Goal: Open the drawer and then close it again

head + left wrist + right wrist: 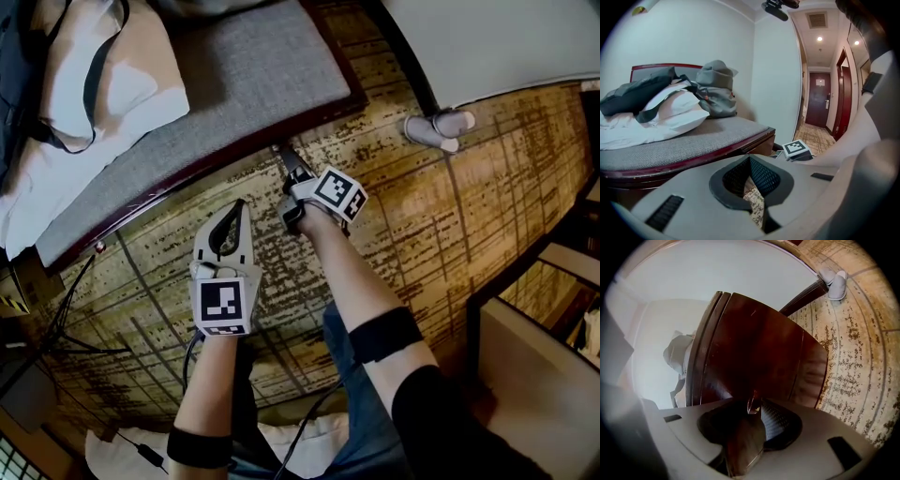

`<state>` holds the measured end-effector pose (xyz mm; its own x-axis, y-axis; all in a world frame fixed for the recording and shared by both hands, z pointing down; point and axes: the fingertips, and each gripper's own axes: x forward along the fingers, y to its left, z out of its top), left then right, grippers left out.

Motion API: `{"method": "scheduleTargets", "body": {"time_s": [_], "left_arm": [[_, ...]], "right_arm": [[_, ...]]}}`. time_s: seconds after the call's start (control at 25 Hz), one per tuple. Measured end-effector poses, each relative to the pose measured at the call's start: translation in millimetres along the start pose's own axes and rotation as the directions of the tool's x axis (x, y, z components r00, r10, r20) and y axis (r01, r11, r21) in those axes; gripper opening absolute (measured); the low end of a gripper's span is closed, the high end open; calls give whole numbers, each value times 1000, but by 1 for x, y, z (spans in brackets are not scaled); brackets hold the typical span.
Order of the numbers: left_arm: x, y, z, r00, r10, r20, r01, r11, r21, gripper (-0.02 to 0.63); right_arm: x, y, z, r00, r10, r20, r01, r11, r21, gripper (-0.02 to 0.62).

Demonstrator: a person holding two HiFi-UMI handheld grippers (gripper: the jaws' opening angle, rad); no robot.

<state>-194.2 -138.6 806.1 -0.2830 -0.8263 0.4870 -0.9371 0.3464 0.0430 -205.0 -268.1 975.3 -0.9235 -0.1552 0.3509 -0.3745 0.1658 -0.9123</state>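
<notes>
A low bench with a grey cushion [234,84] and a dark red wood rim [187,173] runs across the head view; its drawer lies under that rim. In the right gripper view the dark wood drawer front [754,348] fills the middle. A small metal pull [752,405] sits at the tips of my right gripper [757,411], whose jaws stand apart around it. From above, my right gripper [284,155] reaches the bench edge. My left gripper [242,208] hangs shut and empty over the carpet. In its own view my left gripper [750,160] faces the bench [693,136].
White pillows and dark bags [84,84] lie on the bench. A pair of slippers [439,127] stands by the wall on the patterned carpet [487,216]. Cables [75,328] trail at the left. Dark furniture [525,281] stands at the right.
</notes>
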Motion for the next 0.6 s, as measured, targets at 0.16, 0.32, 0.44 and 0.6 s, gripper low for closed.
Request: {"method": "scheduleTargets", "body": {"time_s": [0.16,0.32,0.44,0.6], "left_arm": [[6,-1,-1,1000,3,-6,-3,999,-37,2],[7,-2,-6,1000,1,-21,-2,998,-57,2],[5,0,-9,1000,-1,-26,0,997,-72,2],[1,2,-21,999,-26,-35,24,999,-35,2]], "right_arm": [[2,1,-1,1000,17,18,-17,1000,19,130],[2,0,-1,998,47,39,-48,998,29,121],[4,-1,0,996,61,58,-63,998,29,120],[4,-6,0,996,47,75,-51,998,49,66]]}}
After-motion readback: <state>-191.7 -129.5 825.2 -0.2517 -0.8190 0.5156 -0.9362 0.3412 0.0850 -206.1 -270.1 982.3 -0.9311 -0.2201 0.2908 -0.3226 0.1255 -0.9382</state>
